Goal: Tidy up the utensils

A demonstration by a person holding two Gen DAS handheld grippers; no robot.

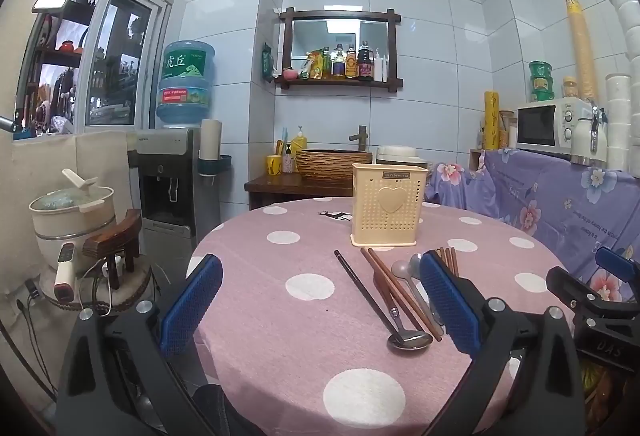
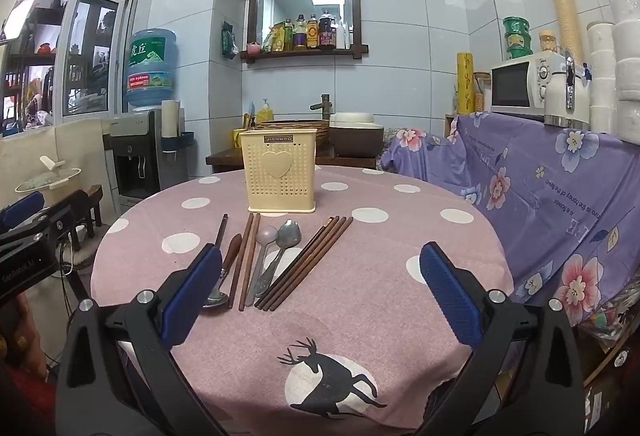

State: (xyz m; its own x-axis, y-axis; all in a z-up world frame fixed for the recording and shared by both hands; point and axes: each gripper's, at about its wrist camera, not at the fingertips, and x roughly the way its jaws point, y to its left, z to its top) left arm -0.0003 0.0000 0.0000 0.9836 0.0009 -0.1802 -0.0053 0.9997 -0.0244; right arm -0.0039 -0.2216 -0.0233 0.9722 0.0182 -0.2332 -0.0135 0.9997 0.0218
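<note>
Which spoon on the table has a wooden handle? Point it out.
The leftmost spoon, beside the black-handled one: its handle is brown wood with a steel bowl toward the right gripper. The other two spoons are all metal or grey.

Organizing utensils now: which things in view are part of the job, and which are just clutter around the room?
Job:
holder
chopsticks
wooden pair
metal spoons
dark-handled spoon
left gripper, open
right gripper, open

Lying about:
microwave
water jug
sauce bottles
sink basin
</note>
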